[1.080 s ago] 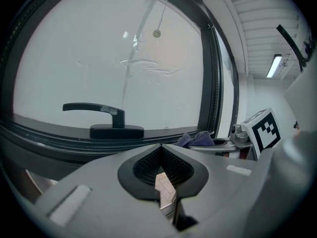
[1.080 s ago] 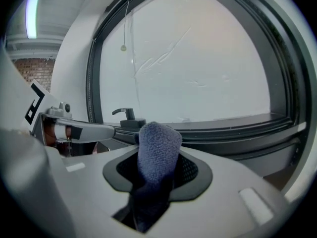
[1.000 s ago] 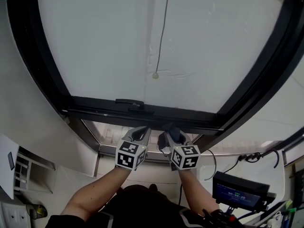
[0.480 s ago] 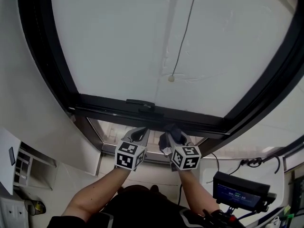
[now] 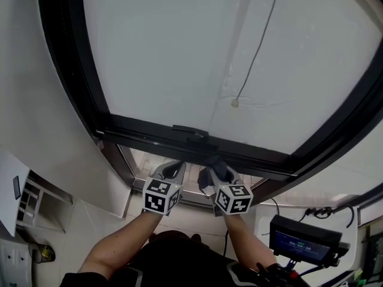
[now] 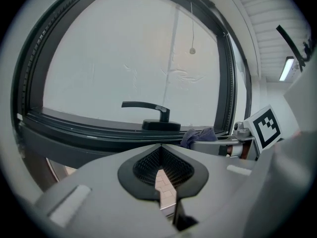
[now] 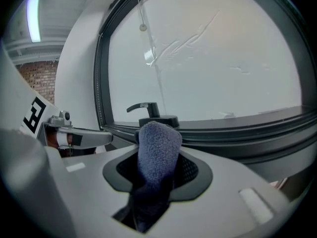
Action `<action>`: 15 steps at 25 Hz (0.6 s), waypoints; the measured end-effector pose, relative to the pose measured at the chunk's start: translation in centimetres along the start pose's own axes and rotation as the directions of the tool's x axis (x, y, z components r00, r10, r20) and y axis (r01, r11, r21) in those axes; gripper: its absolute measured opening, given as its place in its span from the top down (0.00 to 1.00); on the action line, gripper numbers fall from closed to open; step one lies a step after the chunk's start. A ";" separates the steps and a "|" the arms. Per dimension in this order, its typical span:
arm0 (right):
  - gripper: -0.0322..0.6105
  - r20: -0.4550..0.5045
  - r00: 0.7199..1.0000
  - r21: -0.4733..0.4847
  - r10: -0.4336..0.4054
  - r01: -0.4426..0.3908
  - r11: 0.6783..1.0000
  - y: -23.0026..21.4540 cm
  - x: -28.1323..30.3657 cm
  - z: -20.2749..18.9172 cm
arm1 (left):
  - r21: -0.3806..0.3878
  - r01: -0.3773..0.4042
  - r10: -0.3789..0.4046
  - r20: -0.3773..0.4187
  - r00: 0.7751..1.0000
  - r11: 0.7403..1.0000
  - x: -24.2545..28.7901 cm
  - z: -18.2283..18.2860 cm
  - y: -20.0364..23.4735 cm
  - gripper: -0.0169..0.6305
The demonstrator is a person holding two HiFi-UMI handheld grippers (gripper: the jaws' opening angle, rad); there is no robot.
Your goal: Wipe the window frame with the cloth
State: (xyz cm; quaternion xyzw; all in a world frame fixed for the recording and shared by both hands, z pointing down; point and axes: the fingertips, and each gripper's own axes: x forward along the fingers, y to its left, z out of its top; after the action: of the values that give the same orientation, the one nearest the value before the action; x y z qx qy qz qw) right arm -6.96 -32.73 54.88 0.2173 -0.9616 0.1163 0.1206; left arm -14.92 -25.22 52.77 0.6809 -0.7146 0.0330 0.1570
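Right gripper (image 5: 213, 171) clamps the blue cloth (image 7: 157, 143), its wad protruding toward the black window frame (image 5: 149, 130) at lower centre; left gripper (image 5: 173, 170) rests closed and empty

Lab-like workroom: black window frame (image 5: 179, 137), white wall (image 5: 36, 100), small screen (image 5: 302, 239) with cables (image 5: 312, 211), ceiling strip light (image 6: 286, 68)

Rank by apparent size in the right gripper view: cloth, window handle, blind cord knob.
1. cloth, though nearness to the camera inflates it.
2. window handle.
3. cord knob, clearly smallest.
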 end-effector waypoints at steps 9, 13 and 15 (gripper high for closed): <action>0.73 -0.020 0.998 -0.024 0.059 -0.059 0.998 3.1 2.3 -0.1 | -0.025 -0.057 0.057 0.004 0.998 0.998 -2.1 -0.9 3.1 0.98; 0.73 -0.023 0.996 -0.025 0.088 -0.089 0.996 4.8 3.3 0.0 | -0.045 -0.091 0.092 0.019 0.996 0.995 -3.3 -0.7 4.8 0.98; 0.73 -0.027 0.995 -0.029 0.101 -0.101 0.994 5.6 3.9 0.3 | -0.051 -0.102 0.103 0.023 0.994 0.994 -3.9 -0.6 5.3 0.98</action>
State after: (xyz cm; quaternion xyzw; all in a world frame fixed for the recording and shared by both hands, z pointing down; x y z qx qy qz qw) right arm -12.87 -29.41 54.78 0.1650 -0.9714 0.1105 0.1299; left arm -19.91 -20.91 53.20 0.6397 -0.7510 0.0145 0.1630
